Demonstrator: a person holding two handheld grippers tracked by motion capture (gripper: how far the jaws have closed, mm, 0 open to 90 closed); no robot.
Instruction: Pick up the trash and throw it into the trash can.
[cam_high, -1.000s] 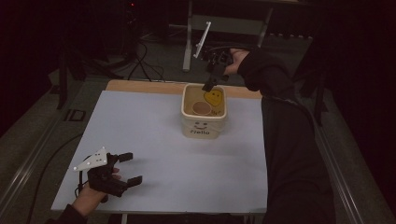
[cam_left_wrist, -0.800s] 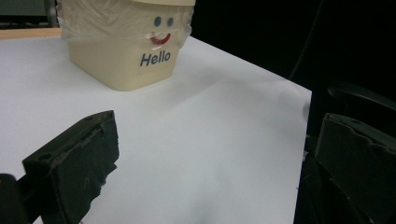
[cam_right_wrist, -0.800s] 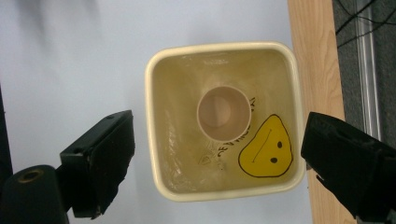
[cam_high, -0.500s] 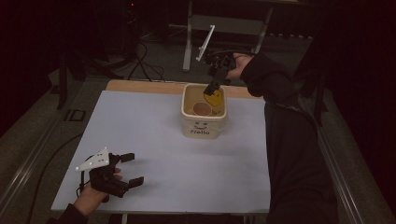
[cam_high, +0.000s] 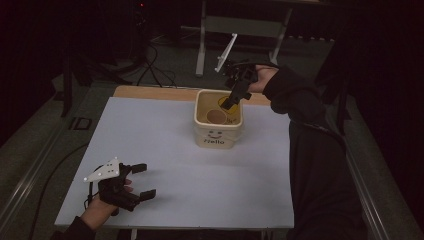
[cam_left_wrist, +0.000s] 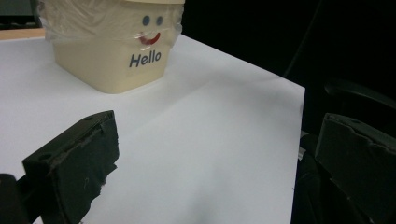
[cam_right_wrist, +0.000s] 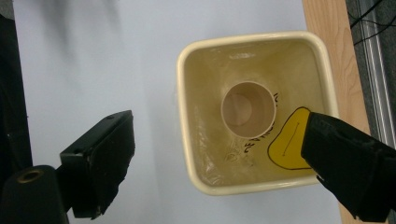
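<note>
You're hovering your right gripper (cam_high: 234, 98) over the cream tub (cam_high: 218, 138), which is sitting toward the far side of the white table (cam_high: 165, 135), just in front of the wooden strip (cam_high: 150, 93) along its back edge. In the right gripper view you're looking straight down into the cream tub (cam_right_wrist: 187, 116): a brown paper cup (cam_right_wrist: 248, 109) is standing upright inside it, mouth up and looking empty, and beside the cup a yellow pear-shaped item with a black outline (cam_right_wrist: 287, 145) is lying against the tub's inner wall, partly covered by one of your jaws. Your right gripper (cam_right_wrist: 219, 163) is standing wide open, one jaw outside the tub over the table and the other over its inside, gripping nothing. There's dark print on the tub's floor next to the cup, but it's too smeared to read. In the left gripper view the tub (cam_left_wrist: 112, 46) is showing you its front: two blue dots for eyes, a red smile, and the word "Hello" in blue, under a film of clear wrap. Your left gripper (cam_high: 127, 182) is resting at the near left of the table, well apart from the tub, jaws spread and holding nothing.
</note>
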